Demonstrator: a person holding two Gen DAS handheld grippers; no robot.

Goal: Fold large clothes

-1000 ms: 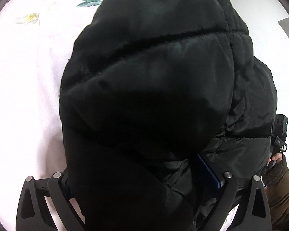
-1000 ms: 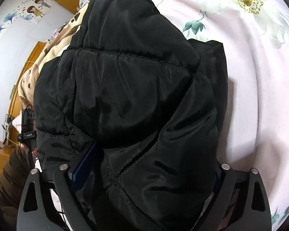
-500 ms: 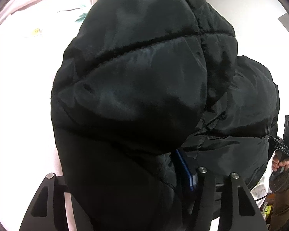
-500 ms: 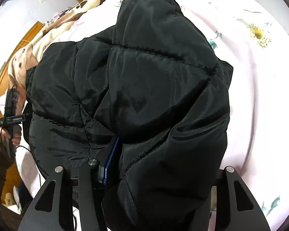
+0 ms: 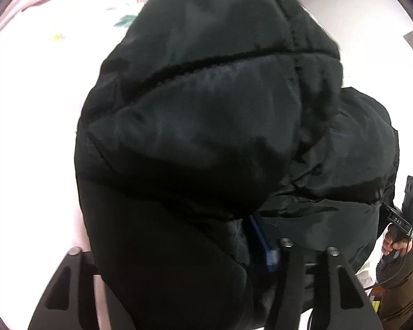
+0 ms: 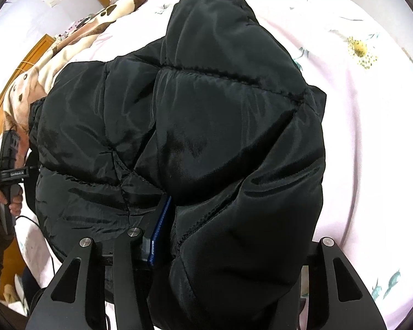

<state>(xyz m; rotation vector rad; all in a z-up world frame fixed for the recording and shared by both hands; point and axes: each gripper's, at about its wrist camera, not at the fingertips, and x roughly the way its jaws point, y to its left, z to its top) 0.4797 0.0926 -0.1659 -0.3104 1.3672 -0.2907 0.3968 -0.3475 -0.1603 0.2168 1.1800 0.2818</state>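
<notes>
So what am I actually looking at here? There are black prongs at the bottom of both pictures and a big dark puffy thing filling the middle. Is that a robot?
No robot arm: a person holds a two-finger gripper in each hand, and each gripper carries a wide-angle camera looking along its fingers. One picture comes from the left gripper, the other from the right gripper; the prongs are their fingers. The dark thing is a black quilted jacket lying on a bed with a pale pink floral sheet. Each gripper has a thick fold of the jacket between its fingers. The left-hand view also catches the person's right hand on its handle, and the right-hand view shows the left hand. A brown-patterned blanket lies further back.
</notes>
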